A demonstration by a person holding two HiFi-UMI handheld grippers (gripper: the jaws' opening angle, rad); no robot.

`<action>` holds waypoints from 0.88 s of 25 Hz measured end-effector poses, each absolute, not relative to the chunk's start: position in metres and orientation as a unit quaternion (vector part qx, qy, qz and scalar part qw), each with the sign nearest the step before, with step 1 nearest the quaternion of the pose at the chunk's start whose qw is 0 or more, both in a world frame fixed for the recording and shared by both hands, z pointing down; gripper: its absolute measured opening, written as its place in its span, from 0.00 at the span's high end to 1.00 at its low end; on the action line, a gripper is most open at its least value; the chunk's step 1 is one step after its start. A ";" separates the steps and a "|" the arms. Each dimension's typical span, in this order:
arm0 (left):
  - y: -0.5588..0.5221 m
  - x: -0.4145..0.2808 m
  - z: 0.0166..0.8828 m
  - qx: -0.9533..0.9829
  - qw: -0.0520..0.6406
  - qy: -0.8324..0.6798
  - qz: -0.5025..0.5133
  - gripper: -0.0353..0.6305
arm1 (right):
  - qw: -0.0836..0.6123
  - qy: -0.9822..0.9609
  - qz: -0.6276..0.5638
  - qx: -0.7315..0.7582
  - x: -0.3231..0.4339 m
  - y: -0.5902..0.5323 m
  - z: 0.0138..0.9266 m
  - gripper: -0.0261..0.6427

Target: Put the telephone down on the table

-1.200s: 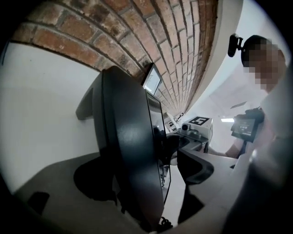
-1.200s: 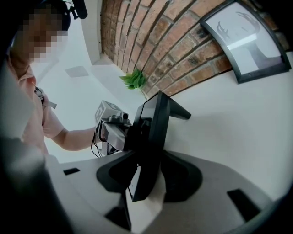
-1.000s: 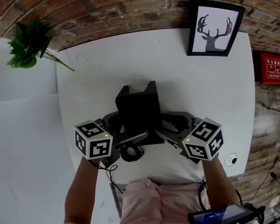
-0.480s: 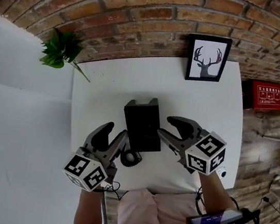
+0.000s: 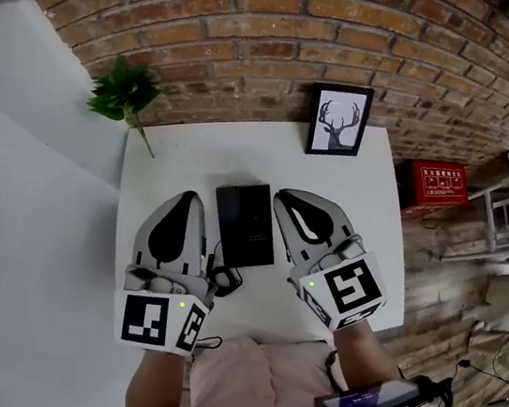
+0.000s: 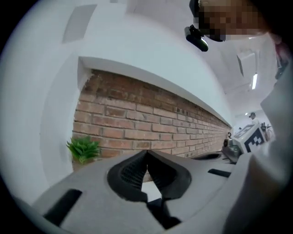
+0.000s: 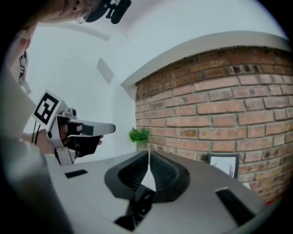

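Note:
The black telephone (image 5: 245, 223) lies flat on the white table (image 5: 186, 154), its coiled cord (image 5: 222, 278) at its near end. My left gripper (image 5: 182, 198) hangs above the table left of the phone, and my right gripper (image 5: 289, 199) hangs right of it. Neither touches the phone. Both pairs of jaws have just been closing and are now shut with nothing between them, as the left gripper view (image 6: 146, 155) and the right gripper view (image 7: 149, 157) show. Both grippers point level at the brick wall.
A framed deer picture (image 5: 338, 120) leans on the brick wall at the table's far edge. A green plant (image 5: 124, 93) stands at the far left corner. A red box (image 5: 438, 183) sits beyond the table's right edge. The person's legs are at the near edge.
The telephone went from tilted up between the open grippers to lying flat on the table. Both grippers drew away from it, rose, turned level and shut.

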State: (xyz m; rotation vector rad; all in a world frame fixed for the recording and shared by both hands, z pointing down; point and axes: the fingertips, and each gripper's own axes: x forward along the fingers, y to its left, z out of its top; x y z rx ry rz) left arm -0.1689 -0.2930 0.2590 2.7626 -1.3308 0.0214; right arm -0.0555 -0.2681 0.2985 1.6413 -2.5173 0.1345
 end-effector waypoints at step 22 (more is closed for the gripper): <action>-0.258 -0.161 0.206 0.897 -0.052 -0.438 -0.034 0.95 | 0.032 -0.774 -0.048 0.631 -0.030 -0.221 0.231 0.95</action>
